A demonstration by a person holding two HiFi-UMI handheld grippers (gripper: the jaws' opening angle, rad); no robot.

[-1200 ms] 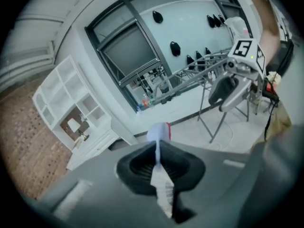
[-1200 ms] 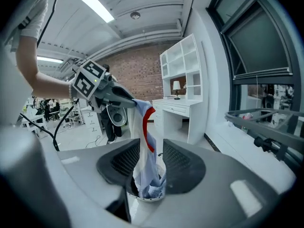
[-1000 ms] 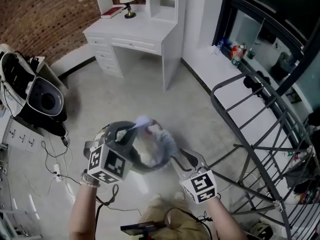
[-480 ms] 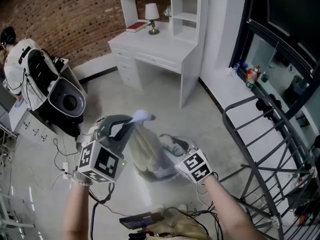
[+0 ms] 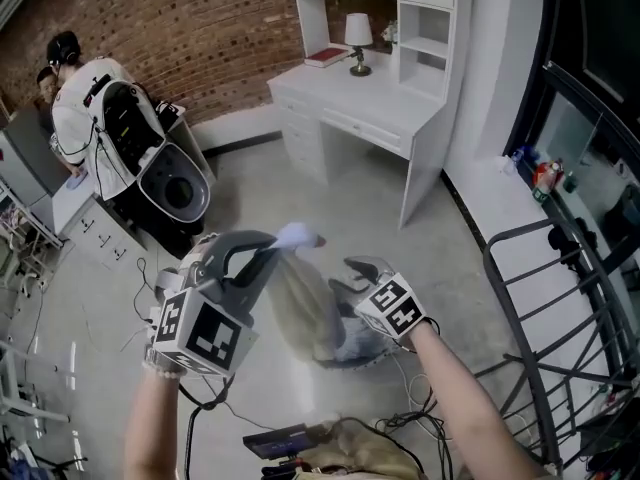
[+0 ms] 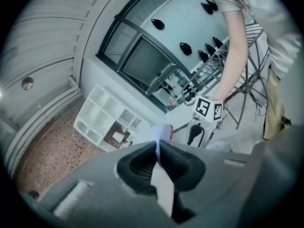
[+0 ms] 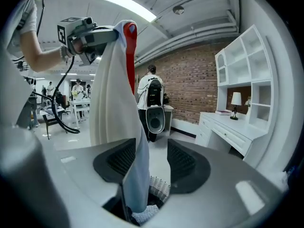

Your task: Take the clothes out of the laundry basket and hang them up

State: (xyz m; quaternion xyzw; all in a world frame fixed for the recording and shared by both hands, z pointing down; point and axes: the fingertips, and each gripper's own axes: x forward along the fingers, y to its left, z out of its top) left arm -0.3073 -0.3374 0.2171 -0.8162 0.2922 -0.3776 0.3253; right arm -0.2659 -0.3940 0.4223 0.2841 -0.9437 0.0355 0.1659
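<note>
Hanging from the left gripper [image 5: 283, 246], whose jaws pinch its top edge, the pale garment [image 5: 305, 303] covers most of the laundry basket [image 5: 362, 354], a blurred rim below. On the right gripper [image 5: 350, 275] the jaws have just been opening; the cloth hangs loose between them, its lower end hidden behind the gripper body.

The garment [image 7: 114, 103] is plain off-white to pale blue, with red trim at its top edge. The left hand-held gripper [image 5: 268, 251] is dark grey; its cube bears black-and-white square markers. The right hand-held gripper [image 5: 345, 276] is lighter grey, its cube marked alike. The pads [image 7: 183, 158] are black and ribbed. The laundry basket [image 7: 159, 186] shows fine white-grey mesh. The far wall [image 5: 170, 28] is red-brown brick and the far worktop [image 5: 370, 108] is white, with a red book [image 5: 327, 56] on it. The floor [image 5: 260, 188] is pale grey. The drying rack [image 5: 522, 230], right, is black.
</note>
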